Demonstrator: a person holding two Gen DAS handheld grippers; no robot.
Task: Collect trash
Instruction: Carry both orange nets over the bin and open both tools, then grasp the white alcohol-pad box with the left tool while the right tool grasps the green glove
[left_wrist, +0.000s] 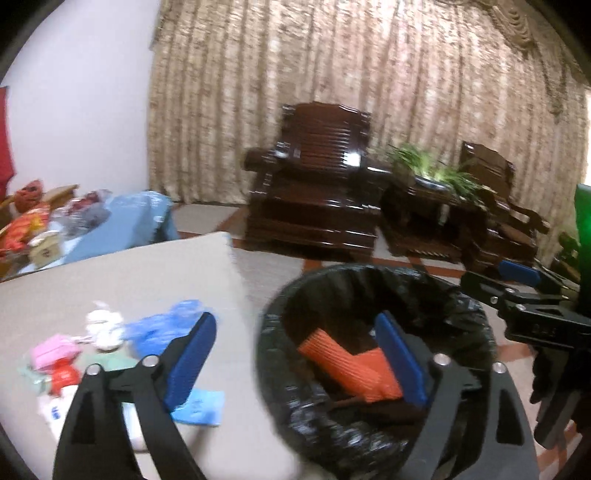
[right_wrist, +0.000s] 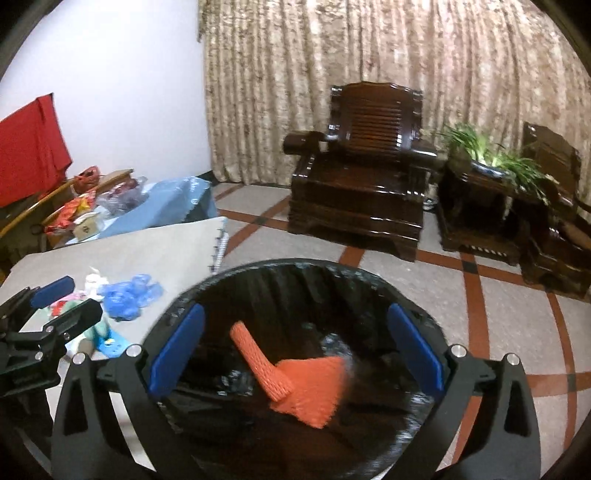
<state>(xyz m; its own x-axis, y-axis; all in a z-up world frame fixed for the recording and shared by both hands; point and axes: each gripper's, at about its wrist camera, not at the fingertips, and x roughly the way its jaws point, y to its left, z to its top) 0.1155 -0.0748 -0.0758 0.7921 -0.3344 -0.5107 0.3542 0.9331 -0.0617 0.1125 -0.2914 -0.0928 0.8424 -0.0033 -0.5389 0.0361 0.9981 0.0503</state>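
Trash (left_wrist: 110, 354) lies scattered on the worktop (left_wrist: 147, 273) in the left wrist view: light, soft wrappers and crumpled blue plastic, best pinched at a raised fold. The left gripper (left_wrist: 295, 358) is spread and empty. From the right wrist, the right gripper (right_wrist: 295, 350) gapes empty over the lined bin (right_wrist: 295, 266), orange netting (right_wrist: 295, 380) inside.

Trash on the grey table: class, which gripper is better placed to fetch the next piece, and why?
Probably the left gripper. It is open, with one finger already over the trash pile on the table. The right gripper, also open, sits over the bin, farther from it.
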